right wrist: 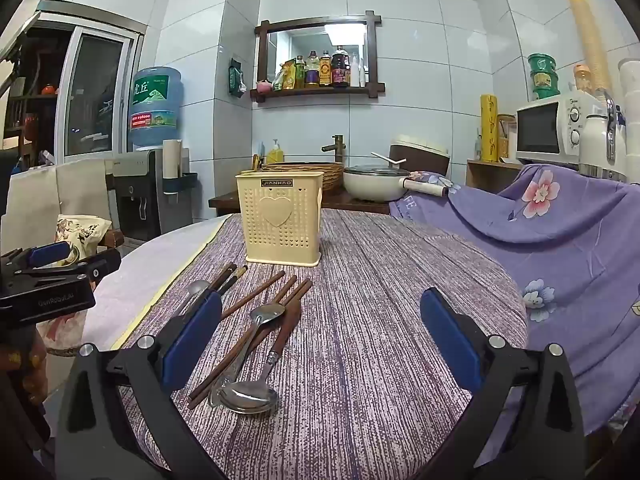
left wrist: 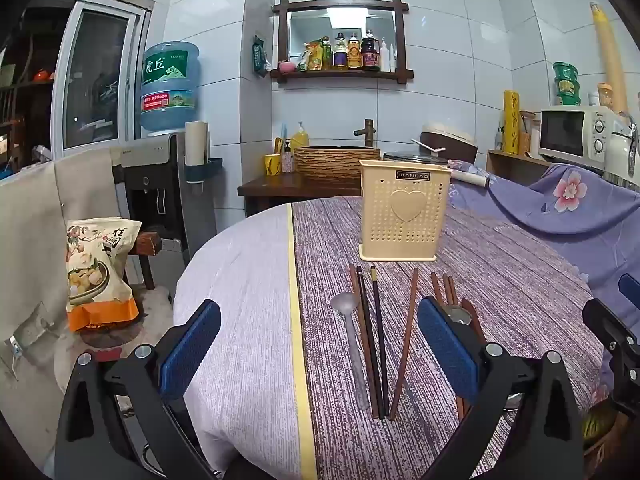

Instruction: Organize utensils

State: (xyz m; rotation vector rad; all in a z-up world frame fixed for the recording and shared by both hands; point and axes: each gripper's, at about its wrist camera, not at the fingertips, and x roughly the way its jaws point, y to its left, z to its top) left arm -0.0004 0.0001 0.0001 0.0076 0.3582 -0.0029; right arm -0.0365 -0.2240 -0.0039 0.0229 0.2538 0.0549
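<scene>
A cream perforated utensil holder (left wrist: 404,216) (right wrist: 280,220) stands upright on the round table's striped purple cloth (left wrist: 500,280) (right wrist: 380,300). In front of it lie several brown and dark chopsticks (left wrist: 378,340) (right wrist: 256,292). A grey spoon (left wrist: 345,303) lies at their left. Two metal spoons, a plain one (right wrist: 268,313) and a wooden-handled one (right wrist: 250,396), lie among them. My left gripper (left wrist: 320,344) hovers open over the chopsticks, holding nothing. My right gripper (right wrist: 322,340) is open too, with the spoons just inside its left finger, untouched. Each gripper shows at the other view's edge.
A snack bag (left wrist: 96,272) sits on a stool left of the table, by a water dispenser (left wrist: 160,184). Behind the table are a woven basin (left wrist: 336,160) and a white pot (right wrist: 372,184). A floral purple cloth (right wrist: 560,232) covers the right side below a microwave (right wrist: 548,128).
</scene>
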